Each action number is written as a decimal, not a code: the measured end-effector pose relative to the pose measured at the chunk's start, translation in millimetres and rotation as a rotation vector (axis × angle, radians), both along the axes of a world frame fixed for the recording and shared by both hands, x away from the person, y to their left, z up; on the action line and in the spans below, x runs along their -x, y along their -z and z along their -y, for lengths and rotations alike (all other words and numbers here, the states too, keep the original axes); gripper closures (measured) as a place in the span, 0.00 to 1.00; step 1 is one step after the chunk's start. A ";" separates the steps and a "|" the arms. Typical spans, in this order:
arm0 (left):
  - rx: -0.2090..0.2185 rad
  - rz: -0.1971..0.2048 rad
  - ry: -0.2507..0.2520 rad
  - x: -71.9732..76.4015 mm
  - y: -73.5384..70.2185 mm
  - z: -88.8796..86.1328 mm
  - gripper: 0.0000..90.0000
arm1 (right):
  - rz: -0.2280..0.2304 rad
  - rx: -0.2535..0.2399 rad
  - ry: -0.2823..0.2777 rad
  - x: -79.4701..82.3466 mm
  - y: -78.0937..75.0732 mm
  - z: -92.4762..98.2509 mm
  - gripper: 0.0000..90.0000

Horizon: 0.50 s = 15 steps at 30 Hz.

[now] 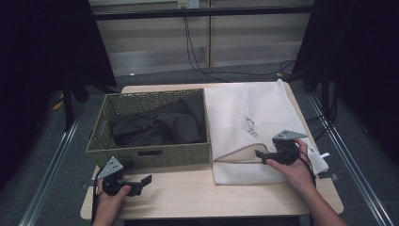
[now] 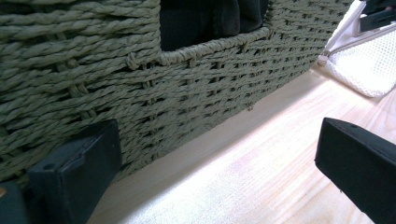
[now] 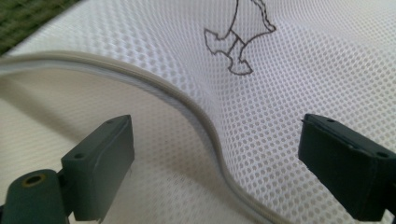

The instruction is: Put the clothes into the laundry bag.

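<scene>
A green woven basket [image 1: 150, 153] holding dark clothes [image 1: 160, 127] stands on the left half of the wooden table [image 1: 188, 195]. A white mesh bag [image 1: 254, 108] with a small line drawing [image 3: 238, 42] lies flat to its right. My left gripper [image 1: 141, 184] rests near the table's front left, open, and faces the basket wall [image 2: 140, 93] with nothing between its jaws [image 2: 217, 140]. My right gripper [image 1: 263, 157] is at the bag's near opening, open. The bag's grey zipper rim [image 3: 196, 105] runs between its jaws [image 3: 215, 128] without being pinched.
Bare table runs along the front between both hands. The bag's corner [image 2: 369, 70] shows far right in the left gripper view. Black curtains hang at both sides. Cables [image 1: 197, 56] trail over the floor behind the table, and metal rails [image 1: 348, 155] flank it.
</scene>
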<state>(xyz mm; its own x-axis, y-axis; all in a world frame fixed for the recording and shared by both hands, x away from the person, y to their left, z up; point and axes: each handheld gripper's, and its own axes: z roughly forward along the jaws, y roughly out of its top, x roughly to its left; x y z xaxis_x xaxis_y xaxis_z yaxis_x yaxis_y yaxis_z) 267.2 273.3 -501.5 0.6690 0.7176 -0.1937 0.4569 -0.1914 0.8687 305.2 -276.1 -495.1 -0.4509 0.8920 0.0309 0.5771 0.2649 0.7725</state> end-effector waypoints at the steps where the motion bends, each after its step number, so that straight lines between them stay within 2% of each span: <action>1: 0.000 -0.004 0.002 -0.1 0.1 0.0 0.00 | -0.008 0.015 0.002 -3.4 2.6 -2.2 0.12; 2: 0.000 -0.005 0.000 -0.2 0.1 0.0 0.00 | -0.028 0.029 0.008 -6.0 4.6 -5.1 0.12; 4: 0.000 -0.005 0.000 -0.2 0.1 0.1 0.00 | -0.028 0.075 0.023 -10.9 8.1 -9.4 0.15; 6: 0.001 -0.001 0.004 0.0 -0.2 0.1 0.00 | -0.028 0.084 0.032 -12.9 9.1 -10.8 0.18; 7: 0.000 -0.003 0.010 0.3 -1.3 -0.5 0.00 | -0.033 0.097 0.053 -15.5 11.0 -11.1 0.32; 10: 0.006 -0.005 0.033 2.7 -5.9 2.8 0.03 | -0.036 0.065 0.017 -13.2 9.5 -8.0 0.68; 11: -0.007 0.014 0.053 7.0 -15.2 10.3 0.03 | -0.039 0.046 0.009 -11.4 7.6 -6.7 0.75; 13: 0.019 0.036 0.067 10.6 -27.0 16.6 0.03 | -0.027 0.014 0.005 -8.2 3.0 -1.5 0.88; 14: 0.019 0.036 0.067 10.6 -27.0 16.6 0.03 | -0.020 -0.006 0.004 -6.6 -0.1 1.1 0.92; 15: 0.024 0.064 0.065 13.3 -39.1 22.0 0.04 | -0.017 -0.022 0.007 -5.0 -3.7 3.9 0.96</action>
